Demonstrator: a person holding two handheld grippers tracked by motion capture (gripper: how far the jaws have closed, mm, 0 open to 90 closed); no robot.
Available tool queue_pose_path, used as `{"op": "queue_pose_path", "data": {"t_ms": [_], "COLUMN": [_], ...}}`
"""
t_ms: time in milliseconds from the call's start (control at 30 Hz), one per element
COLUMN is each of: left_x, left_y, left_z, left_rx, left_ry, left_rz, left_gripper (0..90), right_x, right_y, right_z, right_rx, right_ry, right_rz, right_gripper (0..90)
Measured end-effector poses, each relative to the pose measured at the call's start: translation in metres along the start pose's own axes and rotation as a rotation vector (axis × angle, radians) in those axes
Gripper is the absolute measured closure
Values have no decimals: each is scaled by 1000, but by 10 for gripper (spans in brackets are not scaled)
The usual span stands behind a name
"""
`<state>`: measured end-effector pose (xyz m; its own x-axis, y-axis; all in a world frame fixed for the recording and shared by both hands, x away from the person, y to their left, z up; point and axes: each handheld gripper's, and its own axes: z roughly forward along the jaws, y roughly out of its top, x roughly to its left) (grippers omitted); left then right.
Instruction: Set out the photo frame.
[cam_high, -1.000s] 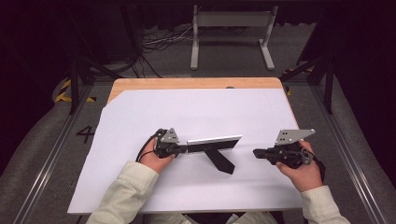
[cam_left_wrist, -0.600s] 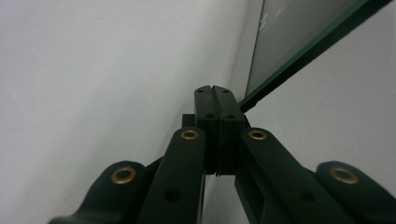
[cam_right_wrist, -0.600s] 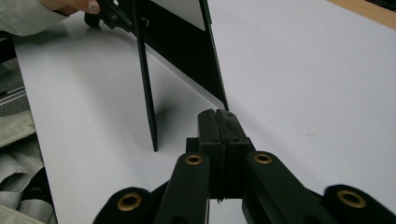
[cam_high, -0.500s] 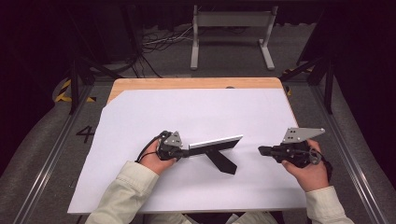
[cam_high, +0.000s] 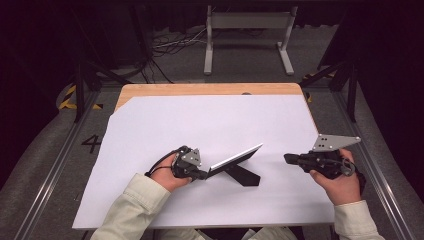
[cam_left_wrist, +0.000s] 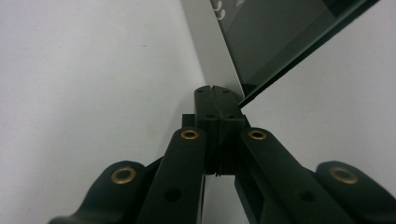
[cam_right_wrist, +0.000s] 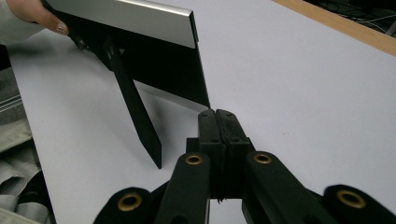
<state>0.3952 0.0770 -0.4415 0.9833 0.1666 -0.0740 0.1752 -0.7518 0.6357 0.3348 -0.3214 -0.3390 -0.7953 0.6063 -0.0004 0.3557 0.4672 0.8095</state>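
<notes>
Picture frame (cam_high: 235, 161): a silver-edged frame with a dark back is being lifted off the white sheet, its long edge rising away from the left gripper toward the right gripper.
Frame stand (cam_high: 243, 175): a black easel leg is folding out from the frame's back, its tip resting on the sheet below the frame's middle.
Left gripper (cam_high: 200, 174): its jaws are pressing together on the near corner of the frame; in the left gripper view the frame's silver border (cam_left_wrist: 212, 56) is running up and away straight ahead of the closed tips.
Left hand (cam_high: 167, 175): it is wrapping around the gripper's body, a pale sleeve trailing behind it.
Right gripper (cam_high: 287, 158): its jaws are clenched on nothing, pointing at the frame's far end and standing apart from it; in the right gripper view the frame's lower corner (cam_right_wrist: 203, 100) is sitting just beyond the closed tips.
Right hand (cam_high: 337, 177): it is gripping the tool from behind, the grey three-cornered plate riding on top.
White sheet (cam_high: 210, 120): it is covering the wooden table (cam_high: 200, 89) beneath both grippers.
</notes>
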Motion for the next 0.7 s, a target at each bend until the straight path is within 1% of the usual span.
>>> {"op": "queue_pose_path", "data": {"t_ms": [67, 133, 200, 267, 300, 333, 400, 533, 700], "left_x": [-2, -4, -6, -7, -10, -12, -13, -20, -25], "left_y": [2, 3, 5, 5, 6, 6, 7, 10, 13], "left_z": [1, 1, 2, 2, 3, 4, 4, 7, 9], "left_rx": [13, 16, 29, 30, 36, 39, 39, 53, 61], "left_ry": [-15, -22, -42, -48, -64, -71, -74, -103, -116], "left_rz": [17, 12, 28, 28, 30, 37, 39, 56, 67], "left_gripper": [900, 900, 900, 900, 900, 900, 900, 900, 900], "right_x": [-1, -1, -1, -1, -1, -1, -1, -1, -1], "right_y": [0, 0, -1, -1, -1, -1, -1, 0, 0], "right_z": [-1, -2, -3, -3, -3, -3, -3, -3, -1], "right_rx": [-2, -3, -2, -1, -1, -1, -1, 1, 3], "right_ry": [-4, -4, -6, -7, -6, -6, -6, -5, -3], "right_rz": [1, 1, 3, 2, 2, 2, 2, 0, 0], "right_gripper": [897, 897, 897, 897, 897, 897, 897, 897, 897]}}
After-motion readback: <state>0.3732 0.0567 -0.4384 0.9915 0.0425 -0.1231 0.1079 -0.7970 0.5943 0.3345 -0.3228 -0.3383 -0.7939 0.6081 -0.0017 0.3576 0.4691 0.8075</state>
